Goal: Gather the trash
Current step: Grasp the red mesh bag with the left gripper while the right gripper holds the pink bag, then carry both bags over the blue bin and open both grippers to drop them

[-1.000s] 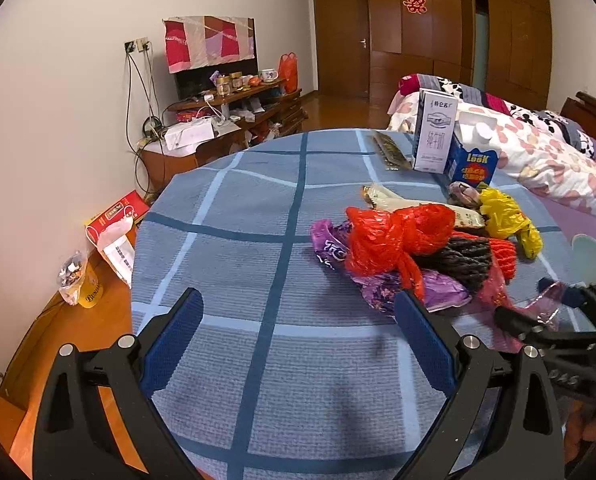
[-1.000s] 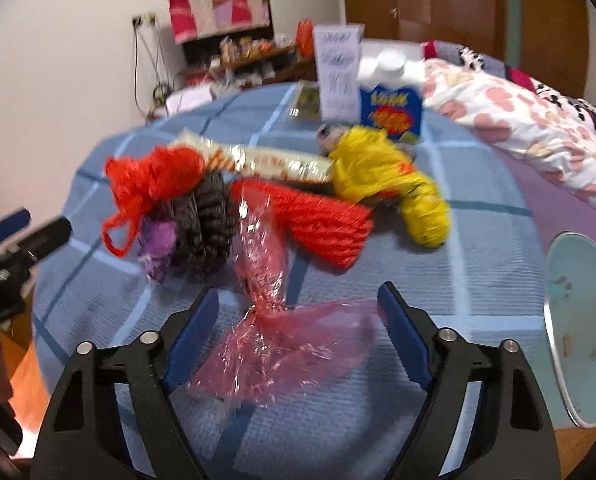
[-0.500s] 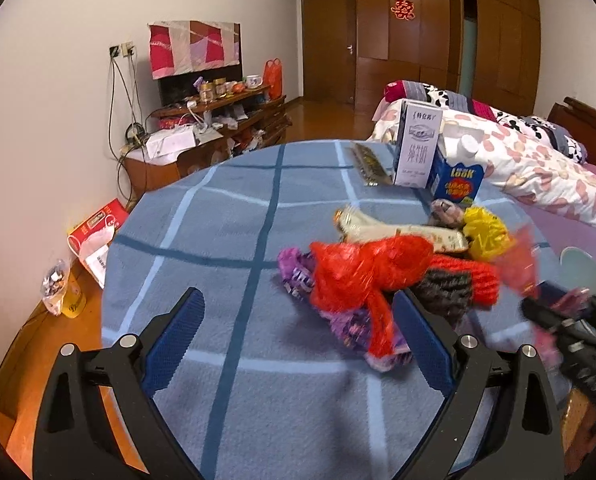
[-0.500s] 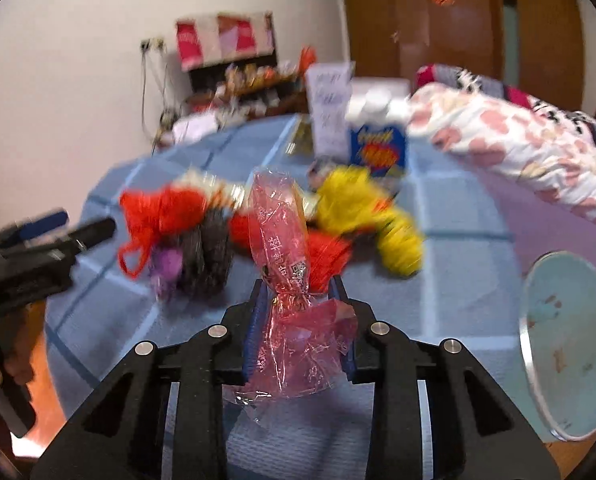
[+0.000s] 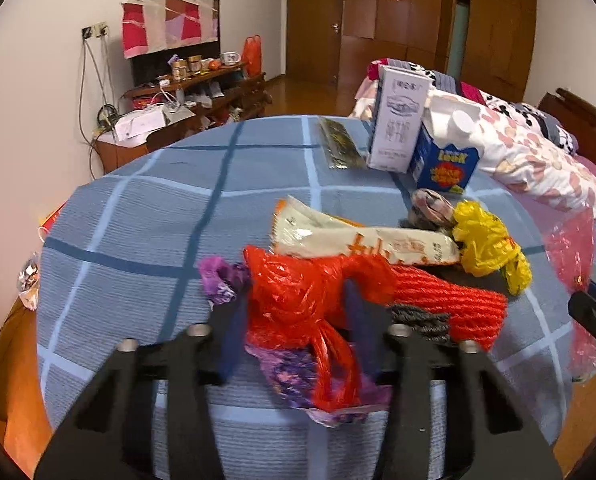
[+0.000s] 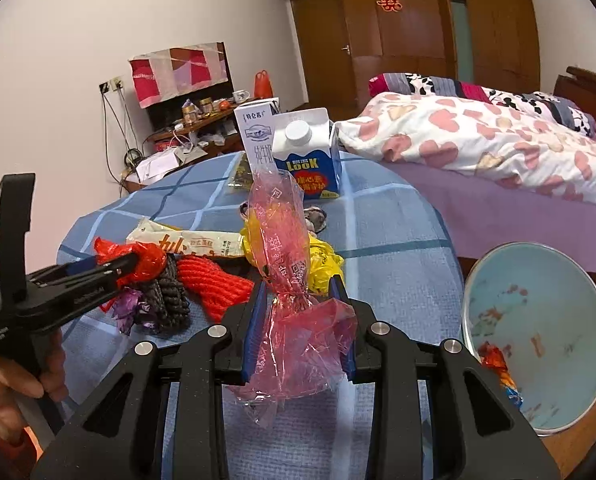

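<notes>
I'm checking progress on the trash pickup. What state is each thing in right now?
Left gripper: fingers just closed, shut on the red bag.
Red bag: pinched, on the table.
Right gripper: shut on the pink wrapper.
Pink wrapper: held upright.
Blue carton: upright, capped.
White carton: upright.
Yellow bag: crumpled, lying loose.

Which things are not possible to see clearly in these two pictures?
- Left wrist view: purple wrapper partly hidden under the red bag and the left gripper.
- Left wrist view: right gripper cut by the frame edge.
- Right wrist view: small print on the pink bag is unreadable.
</notes>
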Available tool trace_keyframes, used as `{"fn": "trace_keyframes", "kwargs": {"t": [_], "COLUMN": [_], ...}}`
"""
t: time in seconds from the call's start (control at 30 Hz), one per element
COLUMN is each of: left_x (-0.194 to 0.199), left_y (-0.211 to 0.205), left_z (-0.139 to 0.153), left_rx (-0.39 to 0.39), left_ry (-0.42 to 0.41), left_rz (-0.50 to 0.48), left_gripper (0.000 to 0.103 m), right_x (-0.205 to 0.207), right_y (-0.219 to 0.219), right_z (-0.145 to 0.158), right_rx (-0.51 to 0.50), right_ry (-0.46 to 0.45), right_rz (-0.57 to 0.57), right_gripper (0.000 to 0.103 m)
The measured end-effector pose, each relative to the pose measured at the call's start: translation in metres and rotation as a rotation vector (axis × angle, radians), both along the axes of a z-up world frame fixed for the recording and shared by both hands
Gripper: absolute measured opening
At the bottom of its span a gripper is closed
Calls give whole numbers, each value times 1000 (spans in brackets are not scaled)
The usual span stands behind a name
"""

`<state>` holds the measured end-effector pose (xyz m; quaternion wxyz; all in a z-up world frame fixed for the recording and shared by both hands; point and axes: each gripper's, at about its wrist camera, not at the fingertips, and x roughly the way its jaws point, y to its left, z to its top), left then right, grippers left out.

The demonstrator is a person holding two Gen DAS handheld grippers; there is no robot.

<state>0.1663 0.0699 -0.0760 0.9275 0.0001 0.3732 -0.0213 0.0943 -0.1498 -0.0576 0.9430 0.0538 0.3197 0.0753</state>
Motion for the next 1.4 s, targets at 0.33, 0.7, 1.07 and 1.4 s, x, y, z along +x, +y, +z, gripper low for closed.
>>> {"fn": "trace_keyframes", "kwargs": {"t": [0.33,0.7,1.07,1.4], "left_x": [-28,-71,-87,-99], "left_y": [-8,-27,-64,-103], "left_z": [33,83,90,94], "left_rx": [53,93,105,107], "left_ry": [-94,-215,-221,-229], "left_rz": [26,36,-26,-110], "left_gripper": [23,23,23,23], "right_x": [-18,-41,-61,-80], "right_y": [-7,-23,-51,-79], "right_z": [12,28,34,35], "right_rx": [22,44,53,60], "right_ry": [-46,-92,-102,-107], "right_rz": [-29,-68,-125,-181], "right_gripper": [32,32,32,32]}}
